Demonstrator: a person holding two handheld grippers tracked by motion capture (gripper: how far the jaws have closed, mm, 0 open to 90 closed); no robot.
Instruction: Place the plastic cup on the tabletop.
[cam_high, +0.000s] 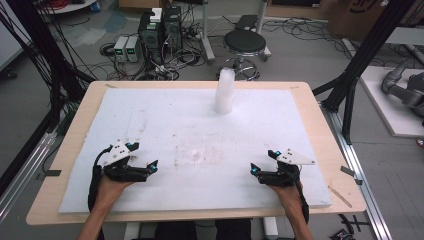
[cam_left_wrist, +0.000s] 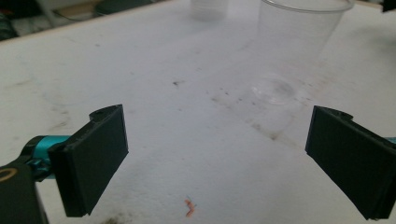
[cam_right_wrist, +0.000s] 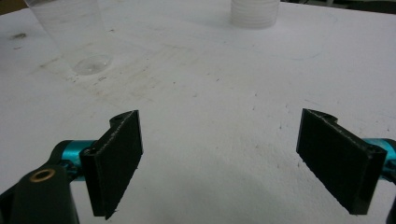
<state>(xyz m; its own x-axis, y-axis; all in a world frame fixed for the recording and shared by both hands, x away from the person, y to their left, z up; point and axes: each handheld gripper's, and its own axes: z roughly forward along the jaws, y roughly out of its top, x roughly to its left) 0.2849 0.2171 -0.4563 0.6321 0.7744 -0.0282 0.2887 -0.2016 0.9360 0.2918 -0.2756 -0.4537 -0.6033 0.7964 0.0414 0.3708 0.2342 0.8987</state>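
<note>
- Low over the white foam board (cam_high: 150, 115), the left gripper (cam_high: 152, 167) and right gripper (cam_high: 254, 170) rest with jaws spread, empty, tips turned inward.
- Ahead, between them, stands a single clear plastic cup (cam_left_wrist: 299, 32); the cup stack (cam_high: 225, 91) stands farther off.

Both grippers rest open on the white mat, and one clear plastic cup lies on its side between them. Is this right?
Not quite. The single clear cup stands upright on the white mat, not on its side; the left gripper view shows its round base flat on the mat. The rest holds: the left gripper and the right gripper both rest open, jaws wide apart.
</note>
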